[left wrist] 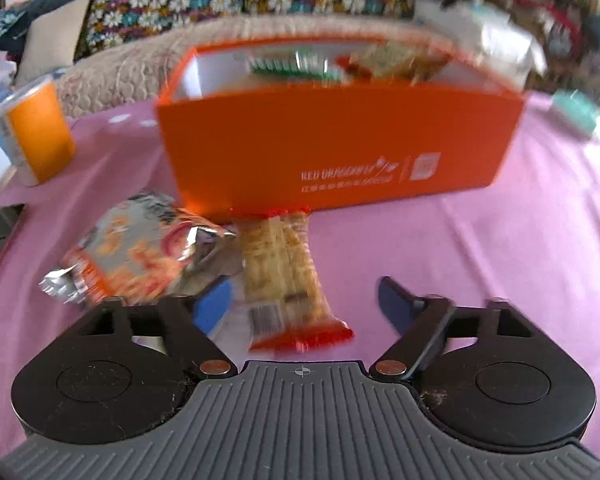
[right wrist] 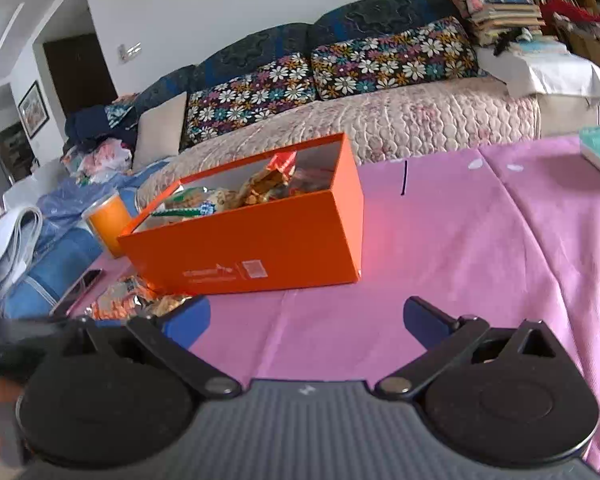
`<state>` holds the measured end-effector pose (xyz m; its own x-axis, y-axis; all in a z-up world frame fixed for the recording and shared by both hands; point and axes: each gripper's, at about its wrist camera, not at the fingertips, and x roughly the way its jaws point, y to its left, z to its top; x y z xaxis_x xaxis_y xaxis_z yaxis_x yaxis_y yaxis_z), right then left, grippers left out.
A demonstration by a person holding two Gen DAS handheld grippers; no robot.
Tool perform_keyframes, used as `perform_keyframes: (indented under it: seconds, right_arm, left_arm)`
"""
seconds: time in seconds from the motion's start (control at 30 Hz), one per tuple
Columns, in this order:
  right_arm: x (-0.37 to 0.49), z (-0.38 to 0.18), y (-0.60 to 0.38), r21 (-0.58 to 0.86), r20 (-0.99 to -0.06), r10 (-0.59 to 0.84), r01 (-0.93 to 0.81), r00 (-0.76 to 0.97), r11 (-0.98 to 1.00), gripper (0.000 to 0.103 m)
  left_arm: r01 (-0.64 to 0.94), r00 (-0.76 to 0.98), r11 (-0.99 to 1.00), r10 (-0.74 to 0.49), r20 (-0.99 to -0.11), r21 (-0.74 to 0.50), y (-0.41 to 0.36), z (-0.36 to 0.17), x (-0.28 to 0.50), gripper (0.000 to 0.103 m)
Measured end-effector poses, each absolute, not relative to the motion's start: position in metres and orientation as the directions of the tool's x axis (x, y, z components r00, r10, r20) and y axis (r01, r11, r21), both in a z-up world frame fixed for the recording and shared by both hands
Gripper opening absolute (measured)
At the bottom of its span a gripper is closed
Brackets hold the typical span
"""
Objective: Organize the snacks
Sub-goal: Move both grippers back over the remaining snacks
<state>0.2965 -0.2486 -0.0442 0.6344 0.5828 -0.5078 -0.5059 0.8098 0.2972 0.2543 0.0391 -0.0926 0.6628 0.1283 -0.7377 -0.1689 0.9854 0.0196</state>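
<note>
The left gripper [left wrist: 304, 300] has its fingers spread wide, and a long cracker packet [left wrist: 288, 280] with red ends lies on the pink counter [left wrist: 480, 248] between them, nearer the left finger. A crinkled foil snack bag [left wrist: 140, 248] sits just beyond the left finger. The orange box [left wrist: 340, 140], already holding several snacks, stands straight ahead past the fingertips. The right gripper [right wrist: 308, 320] is also wide and empty, the box ahead and left of it. The step in hand looks like picking up the packet: next, closing on it squarely, then lifting it over the box's near wall.
</note>
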Motion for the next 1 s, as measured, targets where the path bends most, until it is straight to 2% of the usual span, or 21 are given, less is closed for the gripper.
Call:
perform_keyframes:
  seconds: [0.07, 0.2, 0.33, 0.4, 0.47, 0.5, 0.57, 0.6, 0.67, 0.73, 0.8, 0.83, 0.9, 1.0]
  right_arm:
    - [0.296, -0.044, -0.249, 0.282, -0.51, 0.576, -0.508, 0.639, 0.814, 0.103]
    - [0.301, -0.047, -0.255, 0.297, -0.515, 0.568, -0.488, 0.642, 0.821, 0.103]
    - [0.309, -0.05, -0.26, 0.34, -0.518, 0.569, -0.457, 0.638, 0.822, 0.103]
    - [0.31, -0.05, -0.262, 0.343, -0.517, 0.566, -0.451, 0.642, 0.824, 0.102]
    - [0.309, -0.05, -0.264, 0.33, -0.521, 0.552, -0.443, 0.651, 0.834, 0.102]
    - [0.31, -0.051, -0.266, 0.323, -0.525, 0.543, -0.437, 0.655, 0.84, 0.102]
    - [0.309, -0.05, -0.27, 0.321, -0.524, 0.533, -0.426, 0.664, 0.846, 0.102]
    - [0.308, -0.05, -0.273, 0.325, -0.522, 0.533, -0.422, 0.666, 0.846, 0.102]
    - [0.308, -0.051, -0.277, 0.333, -0.522, 0.535, -0.419, 0.664, 0.845, 0.103]
    - [0.307, -0.053, -0.278, 0.339, -0.529, 0.542, -0.423, 0.653, 0.84, 0.103]
    - [0.303, -0.056, -0.275, 0.337, -0.536, 0.557, -0.445, 0.634, 0.83, 0.103]
    - [0.301, -0.058, -0.272, 0.328, -0.544, 0.559, -0.455, 0.625, 0.828, 0.103]
    - [0.295, -0.064, -0.266, 0.29, -0.573, 0.548, -0.475, 0.609, 0.831, 0.103]
    - [0.29, -0.074, -0.263, 0.242, -0.609, 0.516, -0.479, 0.602, 0.844, 0.103]
  left_arm:
    - [-0.181, 0.662, 0.983, 0.106, -0.742, -0.021, 0.039, -0.096, 0.264, 0.0]
    - [-0.029, 0.642, 0.977, -0.143, -0.753, -0.211, 0.008, -0.091, 0.258, 0.0]
    - [0.143, 0.621, 0.976, -0.219, -0.753, -0.165, -0.062, -0.093, 0.248, 0.0]
    - [0.217, 0.59, 0.951, -0.308, -0.746, -0.22, -0.087, -0.09, 0.249, 0.002]
    - [0.252, 0.548, 0.93, -0.365, -0.753, -0.267, -0.099, -0.091, 0.254, 0.021]
    - [0.243, 0.554, 0.935, -0.353, -0.754, -0.259, -0.098, -0.088, 0.256, 0.027]
    - [0.205, 0.599, 0.959, -0.281, -0.749, -0.196, -0.084, -0.078, 0.251, 0.048]
    - [0.173, 0.639, 0.973, -0.228, -0.735, -0.151, -0.065, -0.069, 0.245, 0.053]
    - [0.101, 0.698, 0.992, -0.121, -0.706, -0.07, -0.026, -0.053, 0.23, 0.072]
    - [0.007, 0.739, 0.999, 0.026, -0.673, 0.046, 0.022, -0.042, 0.217, 0.079]
    - [-0.064, 0.741, 0.981, 0.169, -0.65, 0.183, 0.064, -0.039, 0.213, 0.079]
    - [-0.05, 0.732, 0.971, 0.194, -0.653, 0.234, 0.083, -0.041, 0.215, 0.079]
    - [0.068, 0.693, 0.97, 0.123, -0.71, 0.234, 0.113, -0.052, 0.225, 0.079]
    - [0.16, 0.648, 0.963, 0.062, -0.759, 0.216, 0.138, -0.071, 0.243, 0.079]
